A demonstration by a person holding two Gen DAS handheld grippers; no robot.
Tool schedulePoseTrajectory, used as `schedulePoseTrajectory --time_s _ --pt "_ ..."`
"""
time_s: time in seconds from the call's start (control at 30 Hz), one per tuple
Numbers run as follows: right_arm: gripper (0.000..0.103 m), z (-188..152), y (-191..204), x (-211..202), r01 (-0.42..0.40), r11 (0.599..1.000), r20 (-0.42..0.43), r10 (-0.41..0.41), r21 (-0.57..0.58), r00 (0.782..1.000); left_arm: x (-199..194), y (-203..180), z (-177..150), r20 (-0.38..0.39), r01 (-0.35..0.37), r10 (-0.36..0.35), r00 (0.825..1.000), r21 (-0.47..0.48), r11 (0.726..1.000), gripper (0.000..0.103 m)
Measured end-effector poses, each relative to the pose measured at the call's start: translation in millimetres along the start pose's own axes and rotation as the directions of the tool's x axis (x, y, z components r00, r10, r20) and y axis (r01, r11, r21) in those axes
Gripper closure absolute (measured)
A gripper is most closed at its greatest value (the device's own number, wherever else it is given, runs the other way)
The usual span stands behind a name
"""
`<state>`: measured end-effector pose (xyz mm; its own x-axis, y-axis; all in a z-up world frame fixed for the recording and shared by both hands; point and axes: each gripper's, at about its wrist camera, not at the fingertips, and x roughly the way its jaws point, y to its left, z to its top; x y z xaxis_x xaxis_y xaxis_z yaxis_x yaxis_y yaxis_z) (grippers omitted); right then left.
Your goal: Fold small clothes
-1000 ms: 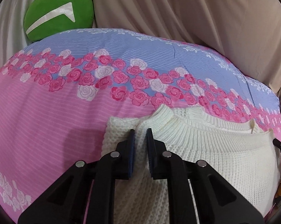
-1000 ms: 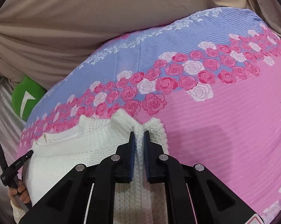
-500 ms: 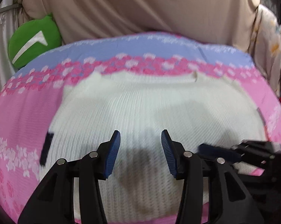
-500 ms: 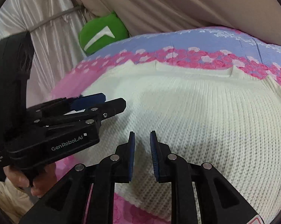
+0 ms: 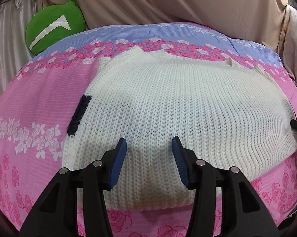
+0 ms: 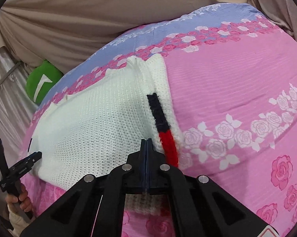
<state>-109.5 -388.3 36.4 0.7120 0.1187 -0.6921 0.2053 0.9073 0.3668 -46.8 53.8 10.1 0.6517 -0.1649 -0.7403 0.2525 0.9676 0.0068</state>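
A white knit sweater (image 5: pixel 178 114) lies flat on the pink rose bedspread (image 5: pixel 39 106). The left gripper (image 5: pixel 149 156) hovers over its near hem, fingers spread wide. The right gripper (image 6: pixel 146 148), pressed together, pinches the sweater's edge beside a navy-and-red stripe (image 6: pixel 162 126).
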Motion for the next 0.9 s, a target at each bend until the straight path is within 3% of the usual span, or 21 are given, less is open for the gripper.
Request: schedulePoseTrajectory --time_s 0.07,0.2,0.3,0.43,0.53,0.6,0.63,0.67,0.73,0.77,0.8,0.83,0.9 --pt "0.103 2 15 -3 0.027 0.999 0.011 -0.027 -0.025 1.0 -4 2 1 -0.004 0.01 -0.01 1.0 -0.011 1.0 0.056" --pt "0.081 22 42 -17 0.038 0.996 0.089 -0.031 -0.083 0.996 -27 19 22 0.073 0.006 -0.002 0.997 -0.057 0.998 0.054" --pt "0.08 47 62 -12 0.008 0.993 0.119 0.006 -0.114 0.993 -26 37 51 0.11 -0.013 0.025 0.994 -0.109 0.994 0.051" --pt "0.08 73 88 16 0.001 0.986 0.101 0.017 -0.169 0.995 8 48 84 0.067 0.015 -0.005 0.998 -0.149 0.989 0.051" --pt "0.074 96 77 41 0.073 0.987 0.101 -0.059 -0.146 0.993 39 53 101 0.019 -0.004 0.008 1.0 -0.155 0.988 0.051" --pt "0.048 109 59 54 0.118 0.988 0.101 -0.108 -0.103 0.989 53 58 108 0.007 -0.001 0.002 1.0 -0.172 0.985 0.043" --pt "0.044 113 52 58 0.137 0.987 0.103 -0.128 -0.088 0.986 61 60 112 0.003 0.016 -0.016 1.0 -0.168 0.986 0.026" --pt "0.042 118 45 67 0.151 0.986 0.086 -0.145 -0.075 0.986 70 61 116 -0.006 0.032 -0.034 0.999 -0.174 0.984 0.023" --pt "0.044 120 38 83 0.116 0.991 0.026 -0.115 -0.067 0.993 88 62 122 -0.033 0.064 -0.072 0.997 -0.202 0.977 0.029" --pt "0.058 120 39 90 0.086 0.994 -0.003 -0.087 -0.071 0.996 93 61 125 -0.04 0.061 -0.071 0.997 -0.206 0.977 0.043" --pt "0.089 119 42 92 0.08 0.993 -0.012 -0.081 -0.092 0.997 96 60 126 -0.044 0.035 -0.045 0.998 -0.202 0.979 0.051" --pt "0.095 118 46 91 0.076 0.991 -0.009 -0.077 -0.11 0.997 97 59 128 -0.041 0.016 -0.025 0.999 -0.195 0.981 0.067" --pt "0.096 119 48 70 0.056 0.993 0.08 -0.048 -0.105 0.996 93 62 130 -0.027 0.037 -0.044 0.999 -0.207 0.978 0.075"
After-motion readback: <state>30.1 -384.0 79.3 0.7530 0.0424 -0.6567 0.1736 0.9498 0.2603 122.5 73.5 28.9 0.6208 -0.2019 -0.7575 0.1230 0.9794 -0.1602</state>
